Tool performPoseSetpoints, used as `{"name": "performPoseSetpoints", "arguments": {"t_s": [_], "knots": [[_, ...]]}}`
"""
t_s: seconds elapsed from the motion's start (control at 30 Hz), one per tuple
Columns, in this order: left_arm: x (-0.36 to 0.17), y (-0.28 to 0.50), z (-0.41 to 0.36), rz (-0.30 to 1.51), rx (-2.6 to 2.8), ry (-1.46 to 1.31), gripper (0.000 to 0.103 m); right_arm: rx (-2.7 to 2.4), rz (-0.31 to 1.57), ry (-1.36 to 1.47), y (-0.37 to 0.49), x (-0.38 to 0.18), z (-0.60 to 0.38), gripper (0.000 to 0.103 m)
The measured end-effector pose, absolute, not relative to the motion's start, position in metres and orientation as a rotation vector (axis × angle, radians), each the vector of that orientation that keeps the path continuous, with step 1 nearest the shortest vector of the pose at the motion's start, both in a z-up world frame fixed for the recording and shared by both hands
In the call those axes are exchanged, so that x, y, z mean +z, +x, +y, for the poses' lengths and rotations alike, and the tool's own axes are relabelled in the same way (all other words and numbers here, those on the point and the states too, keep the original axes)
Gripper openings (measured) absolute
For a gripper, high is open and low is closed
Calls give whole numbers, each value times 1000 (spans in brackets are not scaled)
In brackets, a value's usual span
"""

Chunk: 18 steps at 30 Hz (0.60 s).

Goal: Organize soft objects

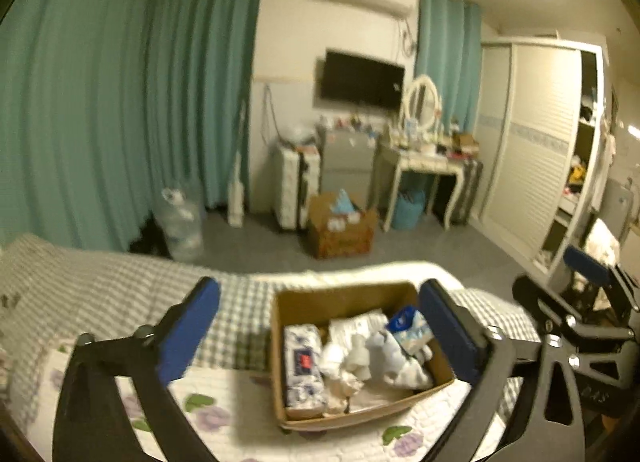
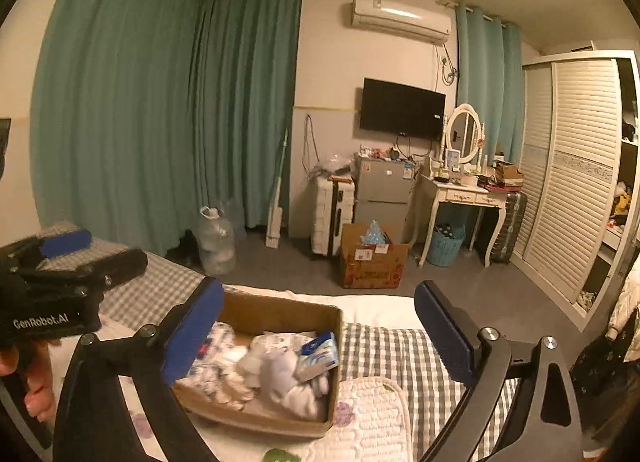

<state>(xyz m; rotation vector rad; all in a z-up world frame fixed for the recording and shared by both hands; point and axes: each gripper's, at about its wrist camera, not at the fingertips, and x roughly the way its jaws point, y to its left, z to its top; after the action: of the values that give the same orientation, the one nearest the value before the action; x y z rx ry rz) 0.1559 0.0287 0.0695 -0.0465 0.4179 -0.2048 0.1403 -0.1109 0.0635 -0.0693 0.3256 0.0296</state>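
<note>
A brown cardboard box (image 1: 344, 296) sits on the bed and holds soft things: a blue-and-white tissue pack (image 1: 302, 368), white socks and cloths (image 1: 348, 362), a pale blue plush (image 1: 394, 360) and a blue packet (image 1: 408, 324). The box (image 2: 280, 312) also shows in the right wrist view, with the plush (image 2: 280, 372) and packet (image 2: 320, 354) inside. My left gripper (image 1: 320, 334) is open and empty, held above the box. My right gripper (image 2: 320, 338) is open and empty, above the box's right side. The left gripper (image 2: 68, 258) shows at the left in the right wrist view.
The bed has a grey checked cover (image 1: 120, 286) and a white floral quilt (image 2: 372, 410). On the floor beyond stand a water jug (image 2: 216, 242), a cardboard box (image 2: 372, 258), a suitcase (image 2: 332, 217), a small fridge (image 2: 382, 189), a dressing table (image 2: 464, 197) and a wardrobe (image 2: 576, 181).
</note>
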Motion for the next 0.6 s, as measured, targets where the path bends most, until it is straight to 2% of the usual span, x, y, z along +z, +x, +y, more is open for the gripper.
{"name": "performPoseSetpoints", "arguments": {"t_s": [0.33, 0.6], "knots": [[114, 69, 62, 274, -130, -34, 103, 60, 283, -78, 47, 99, -94, 103], [104, 36, 74, 248, -97, -22, 103, 86, 294, -24, 0, 99, -97, 103]]}}
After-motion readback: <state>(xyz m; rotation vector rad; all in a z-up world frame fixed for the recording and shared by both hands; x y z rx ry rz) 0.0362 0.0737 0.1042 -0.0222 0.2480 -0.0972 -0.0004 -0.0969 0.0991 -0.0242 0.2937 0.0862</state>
